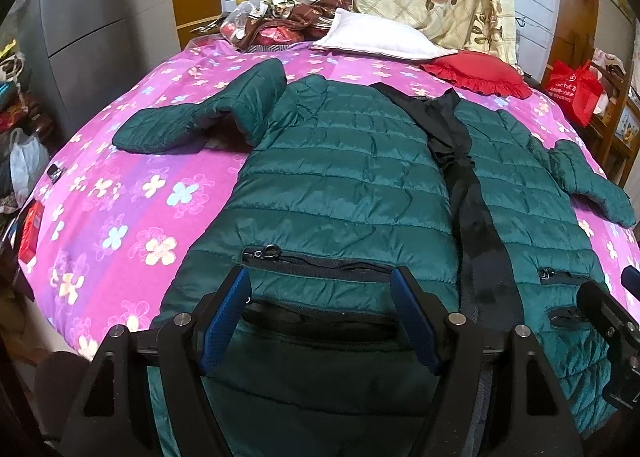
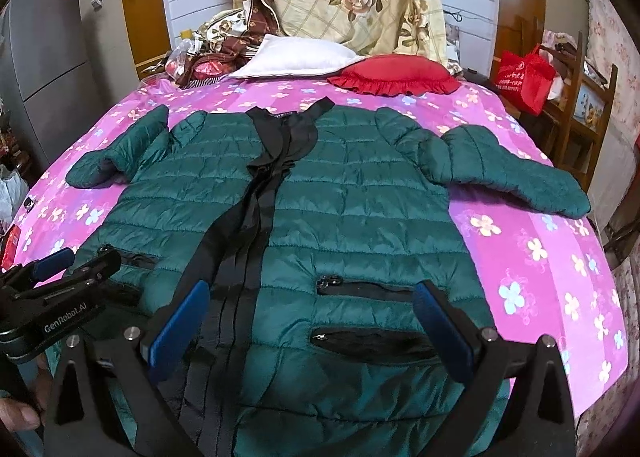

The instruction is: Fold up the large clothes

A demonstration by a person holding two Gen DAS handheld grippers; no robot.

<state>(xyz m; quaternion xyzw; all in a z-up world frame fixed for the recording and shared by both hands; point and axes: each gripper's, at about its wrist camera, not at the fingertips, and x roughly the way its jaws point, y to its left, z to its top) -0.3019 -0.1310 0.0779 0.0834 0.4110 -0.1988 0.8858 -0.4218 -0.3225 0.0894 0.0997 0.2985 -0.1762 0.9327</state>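
Lay spread front-up across the centre of both frames: dark green quilted puffer jacket [image 1: 352,177] with black zip placket, on the pink flower-print bedsheet [image 1: 120,209]. Sleeves reached toward left and right edges. Hovered spread wide over the hem at lower frame, grasping nothing: left gripper [image 1: 320,313] and right gripper [image 2: 312,321]. Sat at upper frame: white pillow [image 2: 292,57], red frilled cushion [image 2: 392,77]

one jacket [image 2: 352,209], two pillows [image 2: 296,59], one bag [image 2: 524,75]

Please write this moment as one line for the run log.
stage: before first fold | jacket: flat on bed, front up, sleeves out | left gripper: open, over hem | right gripper: open, over hem
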